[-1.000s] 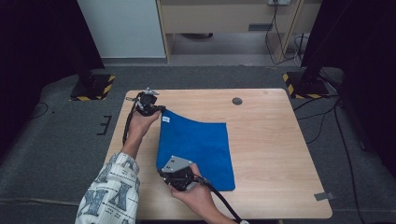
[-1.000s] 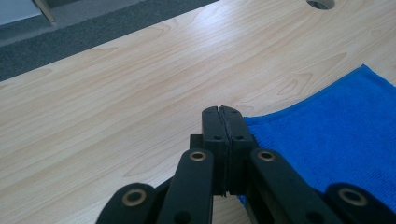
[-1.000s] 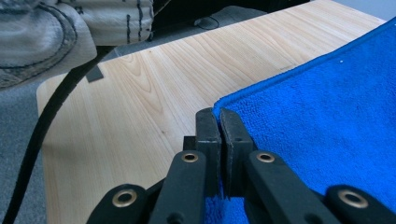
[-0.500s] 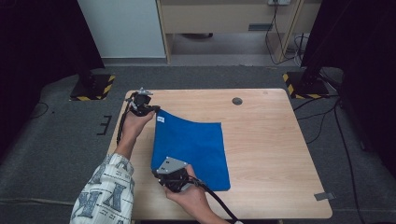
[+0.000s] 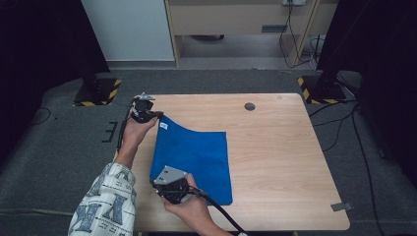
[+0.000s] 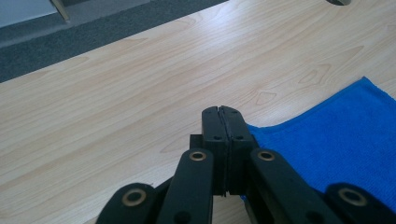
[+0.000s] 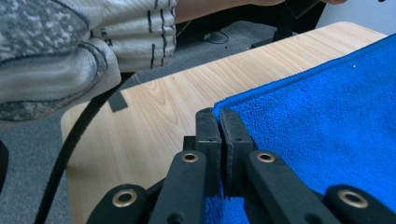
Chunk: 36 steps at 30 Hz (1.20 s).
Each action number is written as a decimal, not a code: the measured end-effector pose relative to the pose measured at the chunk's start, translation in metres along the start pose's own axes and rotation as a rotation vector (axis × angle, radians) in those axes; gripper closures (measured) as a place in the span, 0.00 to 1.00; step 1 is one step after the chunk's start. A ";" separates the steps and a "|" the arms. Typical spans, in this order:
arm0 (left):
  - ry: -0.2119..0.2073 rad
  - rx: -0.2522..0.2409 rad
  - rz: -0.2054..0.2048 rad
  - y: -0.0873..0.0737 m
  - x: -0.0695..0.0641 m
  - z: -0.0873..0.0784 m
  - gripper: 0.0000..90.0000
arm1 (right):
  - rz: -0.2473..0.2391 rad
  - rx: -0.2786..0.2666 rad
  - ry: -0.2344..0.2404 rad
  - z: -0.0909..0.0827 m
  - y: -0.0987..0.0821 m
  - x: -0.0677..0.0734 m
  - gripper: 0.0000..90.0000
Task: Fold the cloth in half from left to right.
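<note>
A blue cloth [image 5: 196, 152] lies spread on the left half of the wooden table [image 5: 285, 162], a small white label [image 5: 163, 126] near its far left corner. My left gripper [image 5: 158, 115] is shut on that far left corner, which is lifted slightly. In the left gripper view the closed jaws of the left gripper [image 6: 222, 114] pinch the edge of the cloth [image 6: 336, 140]. My right gripper [image 5: 156, 183] is shut on the near left corner. In the right gripper view the right gripper [image 7: 219, 116] clamps the hem of the cloth [image 7: 317, 107].
A dark round grommet [image 5: 250, 106] sits in the tabletop at the far middle. Two black stands with striped bases [image 5: 98, 91] [image 5: 319, 88] flank the table's far corners. A patterned sleeve [image 7: 70, 51] hangs near the table's left edge. The right gripper's cable [image 5: 216, 211] trails off the front.
Both hands have shifted left across the table, dragging the blue cloth's left edge with them toward the table's left side. Both grips have held.
</note>
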<state>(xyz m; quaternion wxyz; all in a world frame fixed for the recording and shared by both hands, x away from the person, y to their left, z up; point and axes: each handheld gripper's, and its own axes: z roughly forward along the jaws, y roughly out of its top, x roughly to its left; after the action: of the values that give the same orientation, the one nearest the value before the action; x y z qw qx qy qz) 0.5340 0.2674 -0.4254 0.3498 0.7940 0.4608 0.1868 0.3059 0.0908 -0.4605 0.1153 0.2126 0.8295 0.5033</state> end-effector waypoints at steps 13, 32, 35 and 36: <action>0.011 0.002 -0.003 -0.003 0.010 -0.012 1.00 | 0.016 -0.017 0.015 0.011 0.007 0.009 0.98; -0.069 0.036 0.025 0.009 -0.041 0.040 1.00 | 0.062 0.006 -0.032 -0.022 -0.024 -0.014 0.97; -0.083 0.041 0.038 0.013 -0.052 0.049 1.00 | 0.056 0.021 -0.036 -0.030 -0.031 -0.018 0.97; -0.085 0.043 0.044 0.014 -0.055 0.052 1.00 | 0.052 0.027 -0.041 -0.033 -0.034 -0.019 0.97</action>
<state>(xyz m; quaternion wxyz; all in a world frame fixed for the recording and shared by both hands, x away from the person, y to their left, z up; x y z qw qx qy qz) 0.5468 0.1951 -0.4490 0.3477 0.8184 0.4321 0.1505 0.3019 0.0424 -0.4755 0.1165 0.2460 0.8278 0.4905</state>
